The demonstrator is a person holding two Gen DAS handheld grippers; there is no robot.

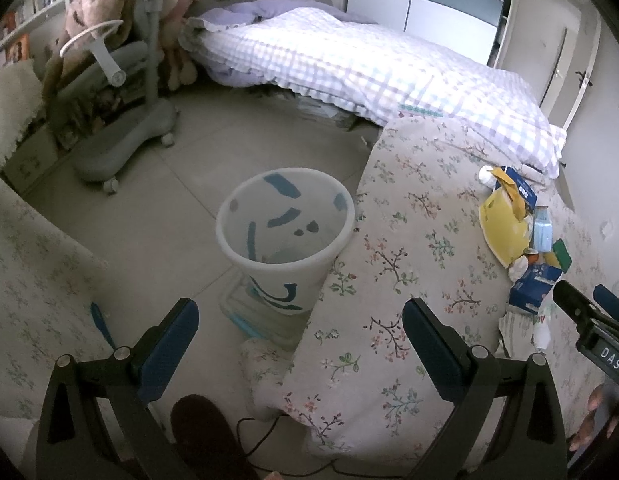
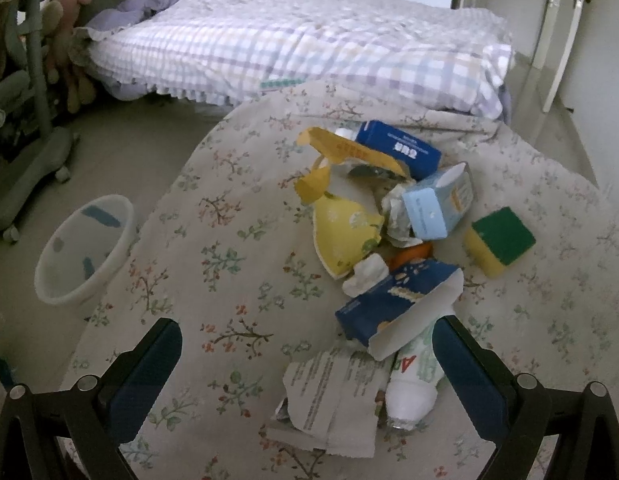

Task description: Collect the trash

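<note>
A pile of trash lies on the floral cloth (image 2: 229, 260): a torn yellow bag (image 2: 345, 232), a dark blue box (image 2: 401, 152), a light blue carton (image 2: 437, 204), a blue opened box (image 2: 393, 300), a white bottle (image 2: 413, 384), a printed paper (image 2: 333, 392) and a green-yellow sponge (image 2: 499, 240). A white bin (image 1: 285, 236) with blue marks stands on the floor, left of the cloth; it also shows in the right wrist view (image 2: 85, 248). My right gripper (image 2: 305, 360) is open just before the paper and bottle. My left gripper (image 1: 301, 344) is open above the bin's near side.
A bed with a checked quilt (image 1: 349, 60) lies behind. A grey wheeled chair base (image 1: 121, 148) stands left on the tiled floor. A dark shoe (image 1: 201, 432) and a black cable (image 1: 265, 436) lie under my left gripper. The right gripper shows at the left view's edge (image 1: 589, 312).
</note>
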